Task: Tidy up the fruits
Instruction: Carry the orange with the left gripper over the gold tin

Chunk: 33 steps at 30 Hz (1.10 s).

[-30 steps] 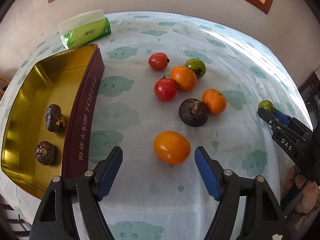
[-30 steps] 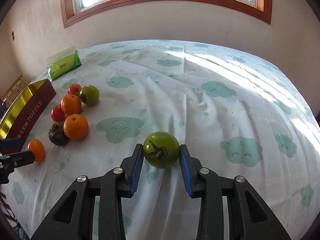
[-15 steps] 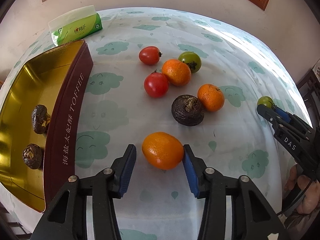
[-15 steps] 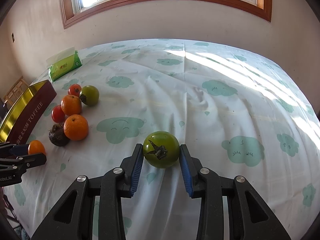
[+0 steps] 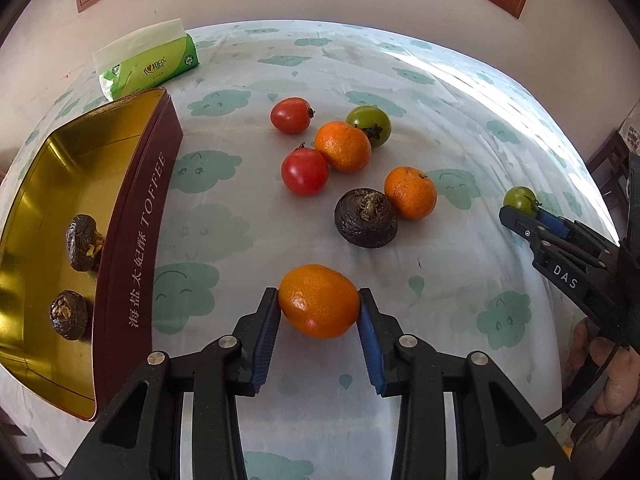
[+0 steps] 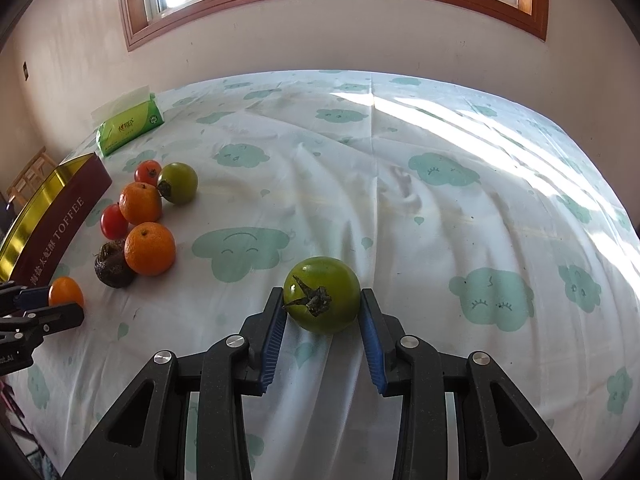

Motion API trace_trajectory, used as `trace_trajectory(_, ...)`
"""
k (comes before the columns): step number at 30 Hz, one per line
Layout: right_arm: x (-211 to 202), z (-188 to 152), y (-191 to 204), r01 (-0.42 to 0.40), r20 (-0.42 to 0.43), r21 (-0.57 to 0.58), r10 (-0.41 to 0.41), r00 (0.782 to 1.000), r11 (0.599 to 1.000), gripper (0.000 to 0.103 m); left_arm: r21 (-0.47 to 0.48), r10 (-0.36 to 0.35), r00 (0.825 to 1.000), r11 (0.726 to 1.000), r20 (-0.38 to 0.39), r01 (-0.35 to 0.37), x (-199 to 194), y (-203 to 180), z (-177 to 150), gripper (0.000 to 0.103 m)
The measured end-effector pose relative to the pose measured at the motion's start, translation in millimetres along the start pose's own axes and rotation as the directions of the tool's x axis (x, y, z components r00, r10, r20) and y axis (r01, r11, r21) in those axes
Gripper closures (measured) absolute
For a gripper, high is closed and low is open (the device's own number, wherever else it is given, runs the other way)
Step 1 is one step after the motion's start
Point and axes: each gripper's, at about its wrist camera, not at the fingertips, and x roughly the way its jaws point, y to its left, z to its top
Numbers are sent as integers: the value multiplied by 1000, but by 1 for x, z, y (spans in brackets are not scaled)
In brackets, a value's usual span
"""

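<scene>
Now, left gripper [image 5: 319, 312]: jaws closing on a mandarin orange [image 5: 319, 306], the blue pads touching its two sides; the fruit sits on the tablecloth [image 5: 248, 216] just right of the toffee tin [image 5: 136, 240].
Right gripper [image 6: 322, 312]: clamped on a green tomato [image 6: 322, 294], stalk scar facing the camera, well apart from the other fruit on the sunlit side of the cloth.
Loose fruit: two more oranges [image 5: 343, 146] [image 5: 410, 193], two red tomatoes [image 5: 305, 171] [image 5: 291, 115], a second green tomato [image 5: 369, 125] and one dark water chestnut [image 5: 366, 217] lie clustered mid-cloth.
Tin contents: two water chestnuts [image 5: 83, 241] [image 5: 68, 313] rest on the gold floor of the tin.
Elsewhere: a green tissue pack [image 5: 148, 65] lies beyond the tin, near the wall.
Orange handling: probably light, with a loose, slightly yielding peel that grips well; hold across its widest part, as the pads now sit.
Tomato handling: smooth, glossy skin is likely slippery, and the flesh bruises if squeezed hard; grip at the equator, clear of the stalk.
Risk: round fruit may roll once set down on the rumpled cloth.
</scene>
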Motion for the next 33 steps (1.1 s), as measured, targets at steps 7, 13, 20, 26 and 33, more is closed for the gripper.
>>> trace_trajectory(7, 0, 1, 1, 2, -1, 0, -2, 1000, 1000, 66, 15, 4, 1000, 1000, 28, -4, -14, 0, -1, 68)
trace_trajectory(13, 1, 1, 3, 4, -2, -1, -4, 1000, 1000, 66, 17, 14, 998, 1000, 65, -15, -30, 5, 2, 68)
trace_trajectory(20, 3, 1, 3, 7, -3, -3, -7, 1000, 1000, 66, -4, 53, 993, 999, 108, -53, -48, 27, 10, 68)
trace_trajectory(26, 3, 1, 4, 13, -4, -7, -13, 1000, 1000, 66, -63, 119, 983, 992, 138, -112, -64, 71, 16, 68)
trace_trajectory(33, 3, 2, 5, 17, -5, -10, -17, 1000, 1000, 66, -164, 206, 970, 969, 126, -185, -73, 135, 16, 68)
